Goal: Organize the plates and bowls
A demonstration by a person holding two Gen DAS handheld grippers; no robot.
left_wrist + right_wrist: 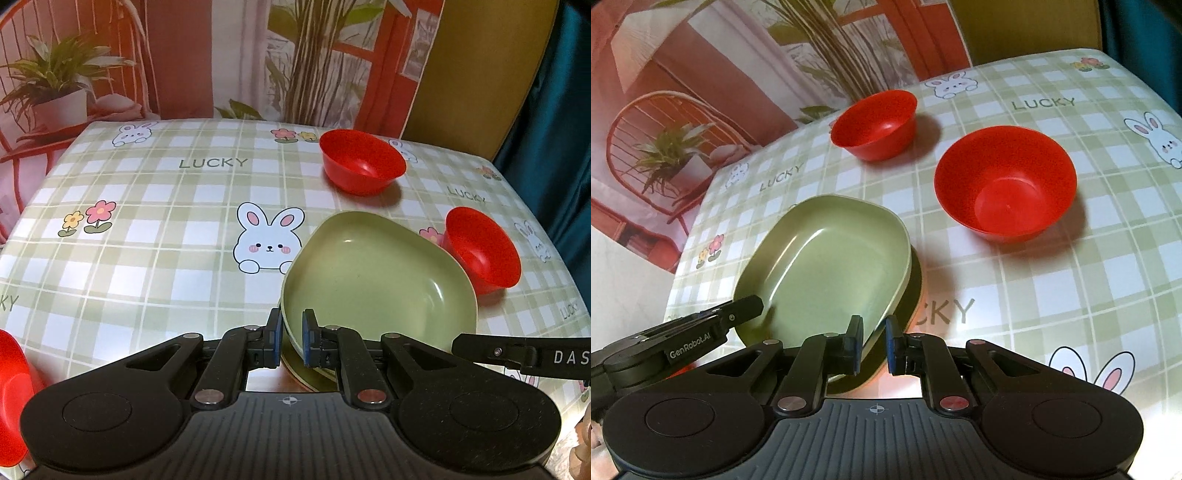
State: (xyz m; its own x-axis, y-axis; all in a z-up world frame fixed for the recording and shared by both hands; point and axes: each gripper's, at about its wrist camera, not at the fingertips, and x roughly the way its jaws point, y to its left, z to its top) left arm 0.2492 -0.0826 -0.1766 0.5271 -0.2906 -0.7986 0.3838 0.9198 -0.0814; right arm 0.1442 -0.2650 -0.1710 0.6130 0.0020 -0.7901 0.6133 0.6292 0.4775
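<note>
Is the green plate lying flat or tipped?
Tipped: both grippers, left gripper and right gripper, clamp the green plate's near rim, raised above another plate.

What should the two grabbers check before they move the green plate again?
1. Left gripper on the green plate: ok, its fingers straddle the near rim.
2. Right gripper on the same plate: ok, its fingers straddle another part of the rim.
3. Plate level: not ok, it sits tilted over a darker plate underneath.
4. Lined up with the plate below: not ok, the lower rim sticks out on one side.
5. Near red bowl out of the way: ok, it stands apart from the plates.
6. Grip tightness: cannot tell, the pads look close to the rim but contact is unclear.
</note>
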